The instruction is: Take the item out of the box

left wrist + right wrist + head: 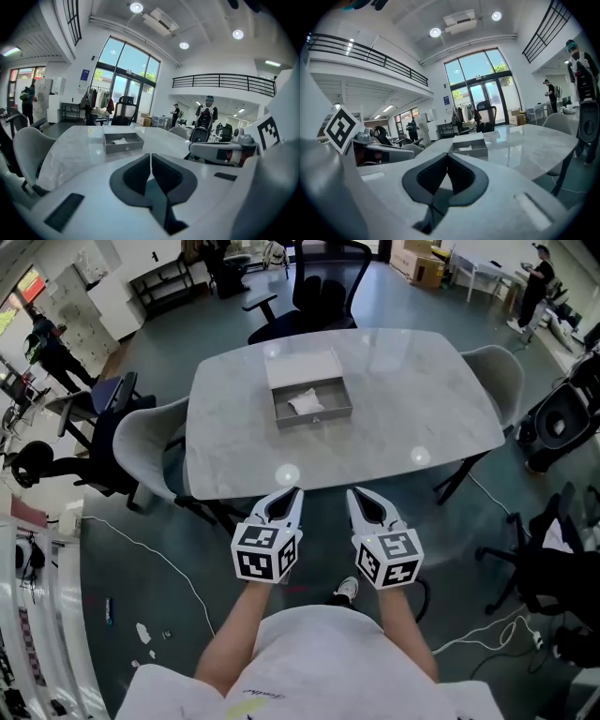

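A shallow grey box [309, 399] lies open near the middle of the marble table [394, 399], with its white lid part behind it. A crumpled white item [306, 403] rests inside it; the box [123, 141] and item [120, 140] also show in the left gripper view, and the box [469, 147] shows in the right gripper view. My left gripper [294, 493] and right gripper [353, 494] hover side by side just off the table's near edge, well short of the box. Both are shut with nothing between the jaws.
Grey chairs [141, 442] stand at the table's left and right [502, 371]. A black office chair [314, 287] sits at the far side. Cables run over the floor [141, 549]. People stand at the room's edges [52, 348].
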`<state>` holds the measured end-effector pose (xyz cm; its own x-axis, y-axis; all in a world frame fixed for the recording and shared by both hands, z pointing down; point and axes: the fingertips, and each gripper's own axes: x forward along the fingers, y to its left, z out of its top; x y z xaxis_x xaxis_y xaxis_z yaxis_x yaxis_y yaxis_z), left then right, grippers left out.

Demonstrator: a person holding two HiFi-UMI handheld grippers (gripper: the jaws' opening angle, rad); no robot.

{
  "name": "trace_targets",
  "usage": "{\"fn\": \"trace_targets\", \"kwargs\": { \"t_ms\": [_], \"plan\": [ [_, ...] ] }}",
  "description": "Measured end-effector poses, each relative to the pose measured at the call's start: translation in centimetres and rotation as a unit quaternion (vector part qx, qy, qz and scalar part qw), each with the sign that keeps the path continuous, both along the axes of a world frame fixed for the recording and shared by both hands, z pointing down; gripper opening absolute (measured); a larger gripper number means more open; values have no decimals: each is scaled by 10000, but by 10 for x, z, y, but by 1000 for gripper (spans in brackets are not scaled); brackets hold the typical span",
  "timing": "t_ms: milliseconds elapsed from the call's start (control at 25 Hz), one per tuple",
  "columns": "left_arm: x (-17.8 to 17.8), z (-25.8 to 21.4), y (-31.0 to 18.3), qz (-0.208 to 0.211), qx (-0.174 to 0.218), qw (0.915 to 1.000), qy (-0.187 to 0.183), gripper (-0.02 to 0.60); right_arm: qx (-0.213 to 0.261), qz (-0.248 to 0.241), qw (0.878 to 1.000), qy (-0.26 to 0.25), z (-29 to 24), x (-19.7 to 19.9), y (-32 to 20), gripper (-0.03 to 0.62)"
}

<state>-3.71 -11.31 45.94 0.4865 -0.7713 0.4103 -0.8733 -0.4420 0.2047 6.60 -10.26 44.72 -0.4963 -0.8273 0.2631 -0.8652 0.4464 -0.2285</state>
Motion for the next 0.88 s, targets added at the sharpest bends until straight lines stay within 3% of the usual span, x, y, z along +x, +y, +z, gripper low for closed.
{"fn": "trace_targets", "kwargs": {
  "t_ms": [400,880],
  "plan": [
    [50,-3,-38,-326,-15,9993,-193,18,-43,-249,9996,-105,2,56,-43,5],
    [67,3,-57,-564,-93,9981,-240,20,-65,-498,9987,-121,7,75,-69,5]
  ]
}}
